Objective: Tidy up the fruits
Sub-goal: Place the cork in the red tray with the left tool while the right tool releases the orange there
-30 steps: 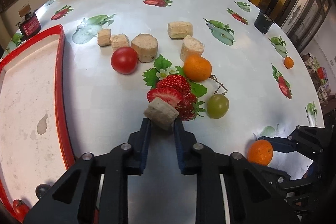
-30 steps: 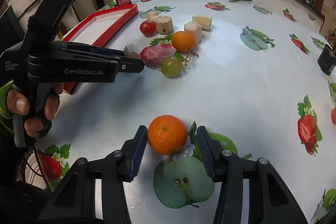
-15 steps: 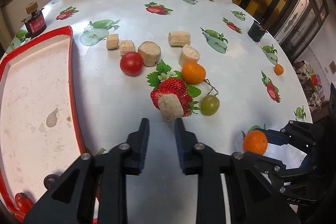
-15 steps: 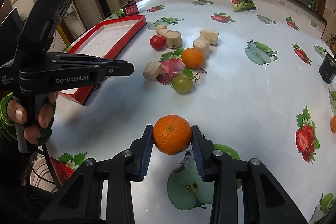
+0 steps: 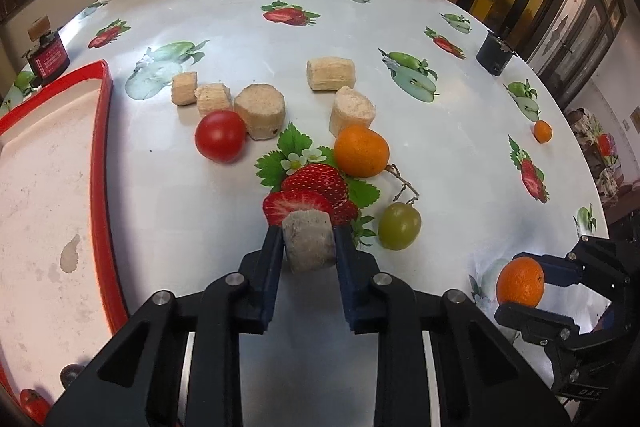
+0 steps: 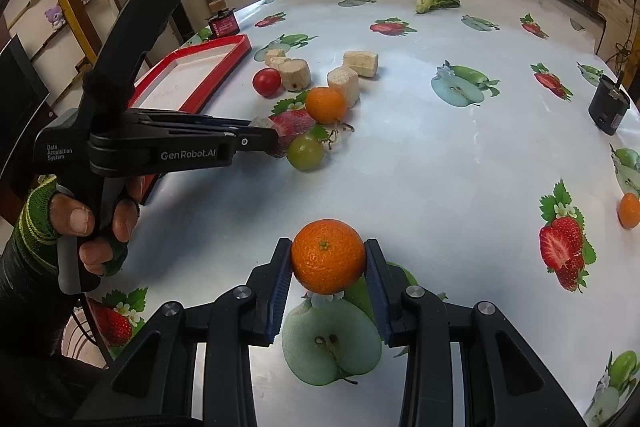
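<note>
My left gripper (image 5: 308, 243) is shut on a beige cylindrical chunk (image 5: 309, 245), held just above the cloth near the printed strawberry. My right gripper (image 6: 327, 263) is shut on an orange (image 6: 327, 255), lifted over a printed green apple; it also shows in the left wrist view (image 5: 520, 281). On the table lie a red tomato (image 5: 220, 135), a second orange (image 5: 361, 151), a green grape (image 5: 399, 225) and several beige chunks (image 5: 260, 111). The left gripper also shows in the right wrist view (image 6: 264, 137).
A red-rimmed tray (image 5: 102, 155) lies at the left, with a small tomato (image 5: 34, 401) near its front corner. A dark cup (image 5: 494, 57) and a small orange (image 5: 543, 131) sit far right. A small red-labelled bottle (image 5: 46, 57) stands far left.
My left gripper opened, moved forward and closed on the beige chunk. My right gripper closed on the orange and lifted it off the cloth.
</note>
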The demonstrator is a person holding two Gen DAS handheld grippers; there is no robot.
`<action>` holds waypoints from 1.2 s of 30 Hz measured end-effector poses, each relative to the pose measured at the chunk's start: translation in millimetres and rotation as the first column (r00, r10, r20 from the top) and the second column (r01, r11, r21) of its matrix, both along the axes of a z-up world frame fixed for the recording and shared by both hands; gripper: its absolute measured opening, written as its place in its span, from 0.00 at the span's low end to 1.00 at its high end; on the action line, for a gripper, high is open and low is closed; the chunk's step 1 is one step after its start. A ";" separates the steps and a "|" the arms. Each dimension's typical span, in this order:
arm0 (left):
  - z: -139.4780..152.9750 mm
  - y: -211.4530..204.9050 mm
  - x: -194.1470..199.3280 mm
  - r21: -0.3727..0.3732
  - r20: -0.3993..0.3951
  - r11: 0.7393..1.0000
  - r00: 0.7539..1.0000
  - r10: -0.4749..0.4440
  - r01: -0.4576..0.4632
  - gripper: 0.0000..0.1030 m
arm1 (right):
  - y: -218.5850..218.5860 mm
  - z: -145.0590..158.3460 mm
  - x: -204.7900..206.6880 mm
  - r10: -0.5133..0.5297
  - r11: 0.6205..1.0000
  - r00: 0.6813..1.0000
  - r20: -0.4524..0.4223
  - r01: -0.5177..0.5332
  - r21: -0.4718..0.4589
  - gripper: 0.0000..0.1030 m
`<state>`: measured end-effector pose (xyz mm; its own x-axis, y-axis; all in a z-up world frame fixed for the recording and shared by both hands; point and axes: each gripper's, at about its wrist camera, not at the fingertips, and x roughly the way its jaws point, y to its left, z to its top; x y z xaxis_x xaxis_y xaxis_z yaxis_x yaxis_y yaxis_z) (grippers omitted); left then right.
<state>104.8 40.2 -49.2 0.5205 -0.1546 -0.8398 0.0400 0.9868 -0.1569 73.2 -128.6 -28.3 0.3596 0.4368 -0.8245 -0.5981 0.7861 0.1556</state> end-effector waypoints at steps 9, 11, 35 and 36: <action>26.0 32.5 -32.3 -0.002 0.056 0.998 0.997 0.061 -0.061 0.23 | 23.9 14.6 -2.1 0.048 0.998 0.999 0.023 -0.049 0.030 0.35; 29.9 38.1 -38.1 0.003 0.064 0.997 0.995 0.072 -0.072 0.23 | 31.5 15.5 -2.9 0.065 0.997 0.998 0.023 -0.065 0.033 0.35; 50.1 101.7 -85.1 0.008 0.114 0.980 0.974 0.195 -0.197 0.23 | 122.6 35.5 -9.4 0.239 0.967 0.970 0.044 -0.242 0.084 0.35; 49.9 104.9 -86.7 0.008 0.115 0.979 0.973 0.201 -0.203 0.23 | 126.0 35.4 -9.2 0.243 0.965 0.969 0.042 -0.246 0.086 0.35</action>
